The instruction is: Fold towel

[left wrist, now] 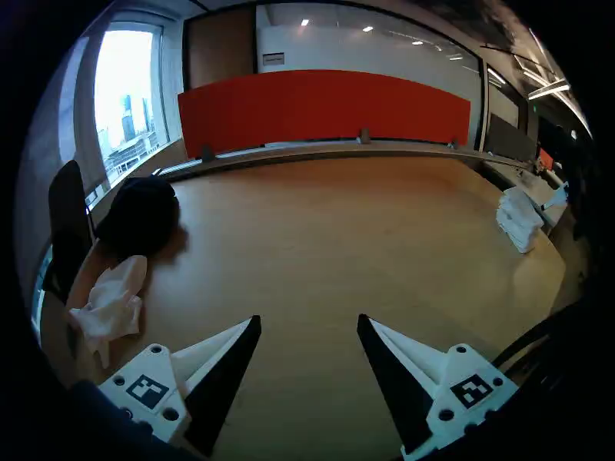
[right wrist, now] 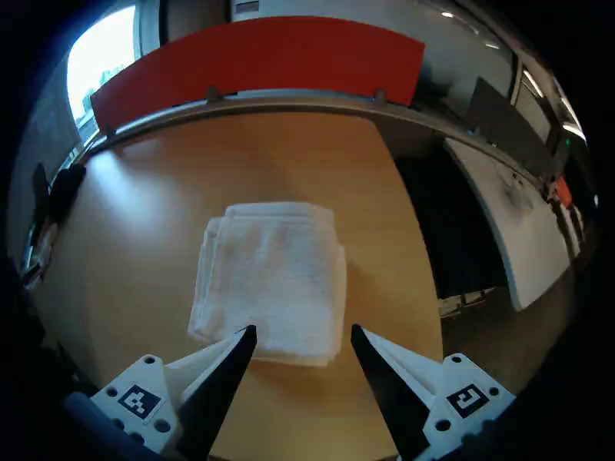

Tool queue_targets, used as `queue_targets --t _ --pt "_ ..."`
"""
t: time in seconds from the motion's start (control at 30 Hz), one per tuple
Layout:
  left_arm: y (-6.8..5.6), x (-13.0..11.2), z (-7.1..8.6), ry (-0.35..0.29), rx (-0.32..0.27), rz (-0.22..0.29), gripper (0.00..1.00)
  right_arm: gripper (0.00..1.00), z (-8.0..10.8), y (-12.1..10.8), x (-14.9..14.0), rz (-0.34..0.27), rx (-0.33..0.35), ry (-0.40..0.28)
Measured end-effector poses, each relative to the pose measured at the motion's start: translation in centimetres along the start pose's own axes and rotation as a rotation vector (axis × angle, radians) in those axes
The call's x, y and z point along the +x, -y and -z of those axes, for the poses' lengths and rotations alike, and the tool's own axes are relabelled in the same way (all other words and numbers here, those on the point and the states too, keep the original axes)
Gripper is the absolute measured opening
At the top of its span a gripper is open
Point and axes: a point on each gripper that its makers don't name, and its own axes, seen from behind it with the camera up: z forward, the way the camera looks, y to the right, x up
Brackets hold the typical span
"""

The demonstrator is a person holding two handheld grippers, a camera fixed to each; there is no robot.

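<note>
Towel [right wrist: 269,280] at 12 o'clock looks soft and light; pinch its near edge. Left gripper [left wrist: 309,324] and right gripper [right wrist: 302,330] jaws wide

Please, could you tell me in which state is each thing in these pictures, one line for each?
Towel: folded into a flat stack, lying on the table, not held.
White cloth: crumpled, not folded, near the table edge.
Left gripper: open, empty, above bare table.
Right gripper: open, empty, its fingers at the near edge of the towel.
</note>
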Motion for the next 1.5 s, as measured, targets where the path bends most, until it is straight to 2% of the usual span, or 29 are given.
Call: queue_targets --t 0.27,0.4,0.8,1.0,1.3,1.5 --pt "0.1 0.0 0.1 -0.005 0.008 0.021 0.93 0.95 0.5 0.8 2.9 -0.11 -0.034 -0.168" --pt "0.1 -0.1 0.1 -0.004 0.009 0.026 0.93 0.95 0.9 1.0 4.0 -0.139 -0.054 -0.236" --pt "0.2 0.2 0.1 -0.012 0.019 0.048 0.93 0.95 2.1 1.9 6.8 -0.146 -0.09 -0.376" --pt "0.1 0.4 0.1 -0.014 0.022 0.055 0.93 0.95 3.7 2.9 9.6 -0.156 -0.077 -0.497" --pt "0.0 0.4 0.0 -0.015 0.021 0.057 0.93 0.95 7.0 4.6 14.0 -0.139 -0.063 -0.684" --pt "0.1 0.8 -0.1 -0.029 0.028 0.066 0.93 0.95 7.8 5.9 15.1 -0.122 -0.055 -0.723"
